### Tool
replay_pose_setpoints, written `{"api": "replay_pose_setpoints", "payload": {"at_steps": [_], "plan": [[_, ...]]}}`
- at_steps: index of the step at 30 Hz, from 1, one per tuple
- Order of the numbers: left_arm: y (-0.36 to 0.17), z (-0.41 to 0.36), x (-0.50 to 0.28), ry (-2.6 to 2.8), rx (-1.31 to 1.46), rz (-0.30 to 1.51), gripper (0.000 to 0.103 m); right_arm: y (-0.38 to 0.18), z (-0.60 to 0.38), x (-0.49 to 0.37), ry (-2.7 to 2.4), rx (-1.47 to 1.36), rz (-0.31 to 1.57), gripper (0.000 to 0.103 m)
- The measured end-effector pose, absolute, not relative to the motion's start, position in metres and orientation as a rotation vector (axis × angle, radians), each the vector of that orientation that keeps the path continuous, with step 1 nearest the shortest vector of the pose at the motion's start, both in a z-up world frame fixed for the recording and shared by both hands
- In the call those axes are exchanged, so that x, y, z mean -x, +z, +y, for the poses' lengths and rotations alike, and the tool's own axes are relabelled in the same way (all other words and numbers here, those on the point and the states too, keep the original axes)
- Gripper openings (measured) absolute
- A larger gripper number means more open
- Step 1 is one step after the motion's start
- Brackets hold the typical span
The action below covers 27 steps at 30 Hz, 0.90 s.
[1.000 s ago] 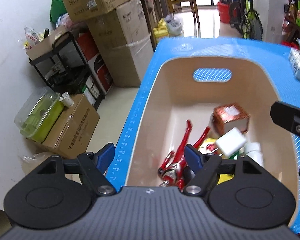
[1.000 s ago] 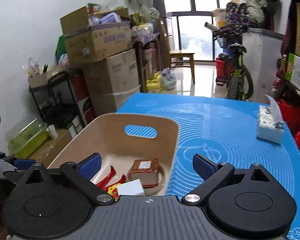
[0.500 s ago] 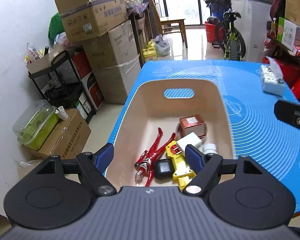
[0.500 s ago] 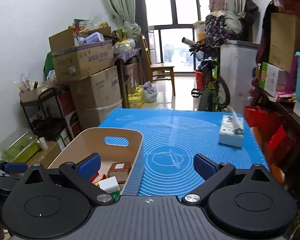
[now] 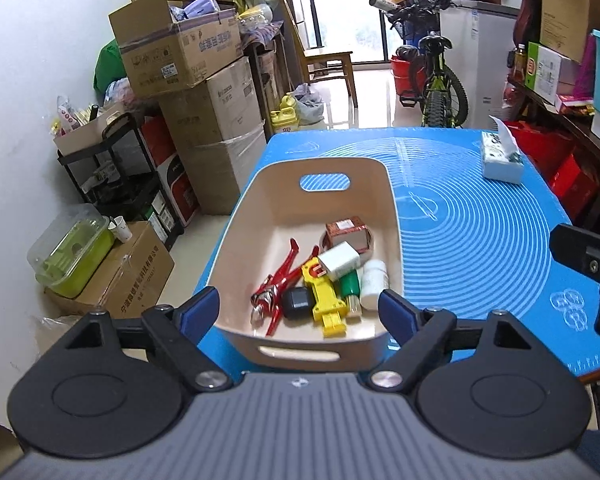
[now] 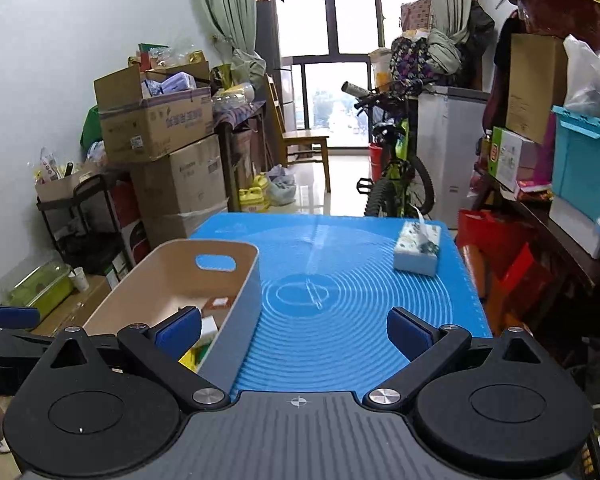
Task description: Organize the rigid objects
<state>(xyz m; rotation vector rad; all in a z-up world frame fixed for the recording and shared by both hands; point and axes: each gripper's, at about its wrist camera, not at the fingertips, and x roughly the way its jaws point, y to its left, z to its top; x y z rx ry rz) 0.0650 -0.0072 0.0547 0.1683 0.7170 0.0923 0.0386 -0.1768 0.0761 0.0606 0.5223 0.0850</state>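
A beige bin (image 5: 276, 196) (image 6: 242, 280) stands at the left edge of the blue mat (image 5: 472, 240) (image 6: 340, 280). It holds red pliers (image 5: 278, 280), a yellow tool (image 5: 324, 292), a small black block (image 5: 296, 302), a white adapter (image 5: 340, 260), a white bottle (image 5: 374, 284), a green-and-white item (image 5: 350, 286) and a brown box (image 5: 346, 232). My left gripper (image 5: 300, 312) hovers before the bin's near wall, its jaws opening with nothing held. My right gripper (image 6: 294, 334) is open and empty above the mat, beside the bin.
A tissue pack (image 5: 500, 156) (image 6: 416, 248) lies at the mat's far right. Stacked cardboard boxes (image 5: 196, 92), a black shelf (image 5: 112, 176) and a green container (image 5: 72, 252) stand left of the table. A bicycle (image 6: 396, 168) is beyond the far edge.
Both grippers have drawn back and risen from the bin, so the whole bin and more of the mat show. The left jaws stand wider apart.
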Motion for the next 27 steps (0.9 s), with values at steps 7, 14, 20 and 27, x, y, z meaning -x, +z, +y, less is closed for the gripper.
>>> {"api": "replay_pose_setpoints", "payload": {"at_steps": [7, 14, 20, 27], "plan": [[0.044, -0.011, -0.04, 0.063, -0.155, 0.719, 0.087, 0.068, -0.183, -0.001, 0.068, -0.05, 0.539, 0.099], [0.028, -0.012, -0.019, 0.047, -0.166, 0.715, 0.087, 0.055, -0.183, 0.029, 0.043, -0.05, 0.561, 0.099], [0.01, -0.016, -0.003, 0.018, -0.17, 0.72, 0.087, 0.035, -0.185, 0.048, 0.028, -0.064, 0.594, 0.099], [-0.004, -0.025, 0.004, -0.003, -0.196, 0.739, 0.087, 0.021, -0.187, 0.059, 0.026, -0.059, 0.619, 0.099]]}}
